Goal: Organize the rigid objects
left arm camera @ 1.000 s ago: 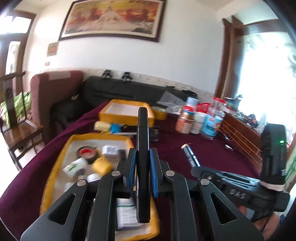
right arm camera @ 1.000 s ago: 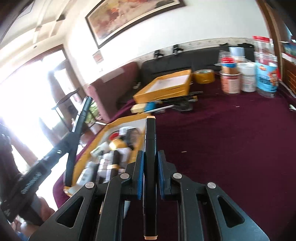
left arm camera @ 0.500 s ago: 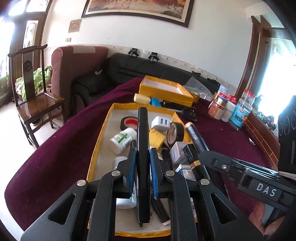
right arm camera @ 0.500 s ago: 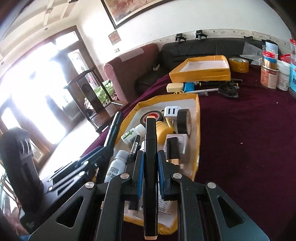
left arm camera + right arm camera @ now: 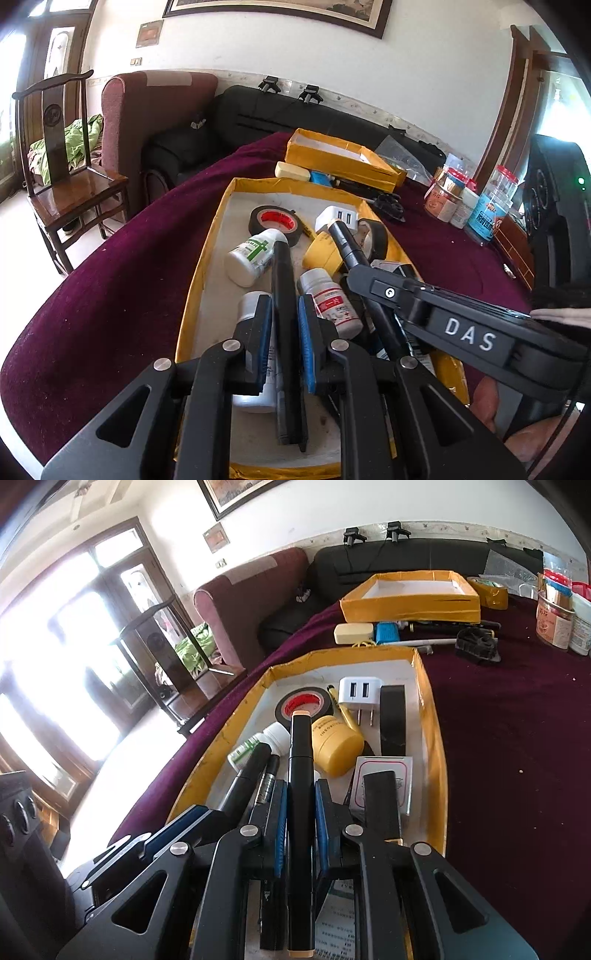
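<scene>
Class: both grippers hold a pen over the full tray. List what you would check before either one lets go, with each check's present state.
1. Left gripper shut on black pen: ok.
2. Right gripper shut on marker: ok.
3. Both over the tray: ok.
4. Bare floor under the marker: not ok, bottles and tape crowd it.
5. Grippers clear of each other: cannot tell.

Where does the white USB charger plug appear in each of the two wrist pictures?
Left wrist view: the white USB charger plug lies at the far end of the yellow tray, right of centre.
Right wrist view: the plug is upper centre, prongs toward the camera.
Shared landmark: the black tape roll with red core, just left of it.
</scene>
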A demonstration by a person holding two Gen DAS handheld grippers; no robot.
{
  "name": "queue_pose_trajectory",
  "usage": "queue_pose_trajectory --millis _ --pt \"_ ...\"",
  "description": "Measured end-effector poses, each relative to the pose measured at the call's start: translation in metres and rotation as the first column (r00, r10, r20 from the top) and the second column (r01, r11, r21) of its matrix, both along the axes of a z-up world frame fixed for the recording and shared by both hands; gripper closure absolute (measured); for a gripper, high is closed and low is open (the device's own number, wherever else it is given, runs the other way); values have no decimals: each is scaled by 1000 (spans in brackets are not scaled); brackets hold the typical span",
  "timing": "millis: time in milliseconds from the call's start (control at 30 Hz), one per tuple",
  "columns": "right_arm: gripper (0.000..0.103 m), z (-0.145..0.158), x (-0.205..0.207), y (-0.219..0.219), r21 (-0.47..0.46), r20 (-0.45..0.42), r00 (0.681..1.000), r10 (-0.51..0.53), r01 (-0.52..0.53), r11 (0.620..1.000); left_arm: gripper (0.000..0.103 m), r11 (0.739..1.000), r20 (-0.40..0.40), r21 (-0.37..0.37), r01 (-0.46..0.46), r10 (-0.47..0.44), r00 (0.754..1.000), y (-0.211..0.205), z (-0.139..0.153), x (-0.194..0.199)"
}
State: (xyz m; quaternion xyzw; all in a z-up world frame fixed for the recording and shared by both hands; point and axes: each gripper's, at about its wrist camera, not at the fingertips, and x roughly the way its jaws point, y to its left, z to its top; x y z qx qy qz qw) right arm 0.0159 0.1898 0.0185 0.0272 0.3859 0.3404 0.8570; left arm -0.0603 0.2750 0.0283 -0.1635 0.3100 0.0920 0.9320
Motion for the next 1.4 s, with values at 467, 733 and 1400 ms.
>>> queue_pose_trajectory --millis 467,733,1400 --pt "90 0 -1 9 -40 38 999 19 -18 999 90 1000 -19 16 2 -2 1000 -3 -4 6" --pt "90 0 -3 7 -38 33 999 22 -21 999 90 999 -16 47 -11 12 1000 -6 -3 3" --pt "89 11 -26 -12 -20 63 998 27 -25 999 90 989 27 143 -48 44 999 -21 10 -12"
